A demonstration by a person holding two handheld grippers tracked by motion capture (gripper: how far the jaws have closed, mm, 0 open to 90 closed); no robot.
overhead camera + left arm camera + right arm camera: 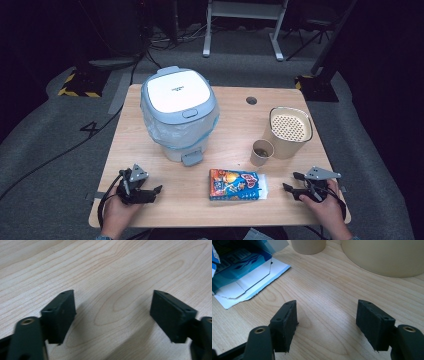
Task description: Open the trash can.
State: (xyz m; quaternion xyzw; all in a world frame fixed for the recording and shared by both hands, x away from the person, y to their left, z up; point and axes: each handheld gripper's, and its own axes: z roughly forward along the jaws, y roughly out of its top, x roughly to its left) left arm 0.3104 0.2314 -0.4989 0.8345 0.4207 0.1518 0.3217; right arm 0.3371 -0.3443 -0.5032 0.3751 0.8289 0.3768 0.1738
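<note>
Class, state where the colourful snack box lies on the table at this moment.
In the high view, the snack box lies flat near the table's front edge, midway between the two grippers, just in front of the paper cup.

Two grippers resting at the table's (150,210) near edge, left gripper (156,192) and right gripper (290,183) both open, opened snack box (235,184) lying flat between them.
</note>
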